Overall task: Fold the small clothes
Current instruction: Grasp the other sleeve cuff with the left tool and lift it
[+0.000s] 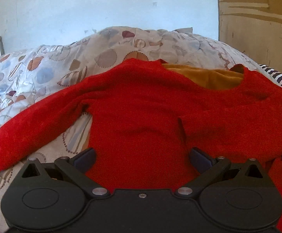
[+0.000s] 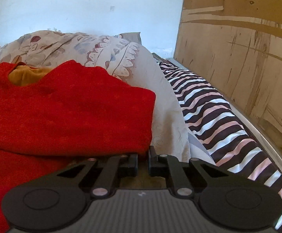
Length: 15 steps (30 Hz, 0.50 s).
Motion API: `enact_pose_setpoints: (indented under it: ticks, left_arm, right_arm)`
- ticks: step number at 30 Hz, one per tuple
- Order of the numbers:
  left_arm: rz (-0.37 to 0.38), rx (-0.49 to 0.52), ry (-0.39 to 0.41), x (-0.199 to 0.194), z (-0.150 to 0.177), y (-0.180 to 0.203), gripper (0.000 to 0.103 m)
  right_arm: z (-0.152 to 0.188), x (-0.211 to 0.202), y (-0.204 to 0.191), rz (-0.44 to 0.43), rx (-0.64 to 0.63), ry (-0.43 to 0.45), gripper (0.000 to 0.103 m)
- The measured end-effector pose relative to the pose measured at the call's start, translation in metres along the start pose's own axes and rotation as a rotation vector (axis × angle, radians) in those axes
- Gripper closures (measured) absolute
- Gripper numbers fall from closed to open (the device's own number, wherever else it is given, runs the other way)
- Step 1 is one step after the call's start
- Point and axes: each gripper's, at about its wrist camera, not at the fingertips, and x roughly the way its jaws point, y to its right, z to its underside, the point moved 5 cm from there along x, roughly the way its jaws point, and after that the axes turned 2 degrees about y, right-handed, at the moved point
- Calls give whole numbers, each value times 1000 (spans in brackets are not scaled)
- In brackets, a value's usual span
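Sweater (image 1: 141,116), fuzzy red knit, lies sleeve-spread on patterned quilt (image 1: 43,73).

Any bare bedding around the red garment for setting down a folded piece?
Free: patterned bedspread left of the red sweater, above its sleeve; pale strip between sweater edge and striped bedding. Crowded: centre, sweater over orange cloth.

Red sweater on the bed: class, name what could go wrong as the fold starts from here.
1. The right claw is nearly shut at the red sweater's side edge; the bite looks thin and may slip when lifted.
2. The left claw stands open over the body, holding nothing, so that side may drag.
3. The mustard cloth showing at the neckline might shift with the sweater.
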Motion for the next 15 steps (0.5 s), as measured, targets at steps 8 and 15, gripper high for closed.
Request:
enact_pose_setpoints:
  ticks: [8, 15]
  left_arm:
    - [42, -186, 4, -37, 3, -49, 1]
    - [-107, -394, 6, -85, 34, -146, 0]
  right_arm:
    - [-2, -31, 15, -1, 50, -1, 35]
    - [2, -74, 8, -33, 105, 55, 0]
